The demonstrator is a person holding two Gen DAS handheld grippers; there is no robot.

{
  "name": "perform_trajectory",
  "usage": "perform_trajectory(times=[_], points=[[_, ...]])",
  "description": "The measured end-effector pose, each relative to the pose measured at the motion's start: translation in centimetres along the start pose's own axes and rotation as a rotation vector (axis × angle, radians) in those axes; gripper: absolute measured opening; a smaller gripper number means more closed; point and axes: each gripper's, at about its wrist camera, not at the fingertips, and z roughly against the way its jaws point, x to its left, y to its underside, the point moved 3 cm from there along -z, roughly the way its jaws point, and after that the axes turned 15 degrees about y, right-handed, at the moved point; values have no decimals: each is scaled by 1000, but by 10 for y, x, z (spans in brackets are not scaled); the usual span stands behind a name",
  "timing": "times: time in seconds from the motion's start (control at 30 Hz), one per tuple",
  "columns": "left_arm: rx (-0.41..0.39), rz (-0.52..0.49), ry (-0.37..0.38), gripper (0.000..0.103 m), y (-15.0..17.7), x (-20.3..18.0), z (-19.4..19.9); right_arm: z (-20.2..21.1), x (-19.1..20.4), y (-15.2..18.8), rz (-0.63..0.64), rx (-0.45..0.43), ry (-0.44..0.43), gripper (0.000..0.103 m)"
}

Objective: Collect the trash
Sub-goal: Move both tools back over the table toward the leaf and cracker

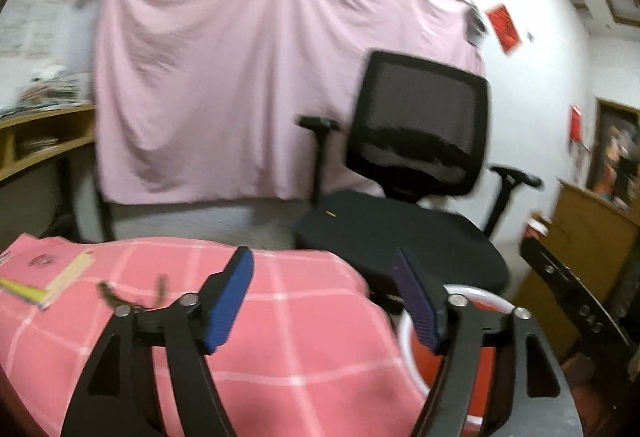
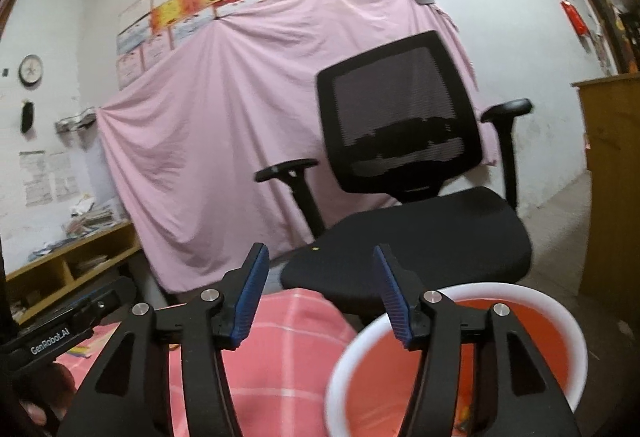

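A red bin (image 2: 532,337) with a white rim stands low at the right, beside the table's edge; my right gripper (image 2: 322,297) hovers open at its left rim with nothing between the blue pads. In the left wrist view my left gripper (image 1: 324,297) is open and empty above the pink checked tablecloth (image 1: 304,349), with the bin (image 1: 486,293) just behind its right finger. Two small brown scraps (image 1: 108,293) lie on the cloth left of the fingers. A few small bits show inside the bin.
A black mesh office chair (image 2: 404,125) stands close behind the table and bin. A notebook (image 1: 60,279) lies at the cloth's left. A pink sheet (image 1: 240,77) hangs on the wall; a wooden cabinet (image 2: 612,177) is at right. The other gripper's body (image 2: 60,333) sits at lower left.
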Motion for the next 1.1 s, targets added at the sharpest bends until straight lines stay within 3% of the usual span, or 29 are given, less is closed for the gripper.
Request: perform_trajectory(times=[0.1, 0.17, 0.2, 0.47, 0.97, 1.1], points=[[-57, 24, -65, 96, 2, 22, 19, 1, 20, 2, 21, -23, -49, 84], [-79, 48, -93, 101, 4, 35, 29, 3, 31, 3, 36, -39, -69, 93], [-85, 57, -118, 101, 6, 42, 34, 4, 38, 5, 48, -50, -72, 103], [-116, 34, -231, 101, 16, 78, 70, 7, 80, 14, 95, -90, -122, 103], [-158, -10, -301, 101, 19, 136, 100, 12, 153, 39, 255, -235, -168, 103], [-158, -47, -324, 101, 20, 148, 98, -2, 174, 43, 312, -221, -206, 103]])
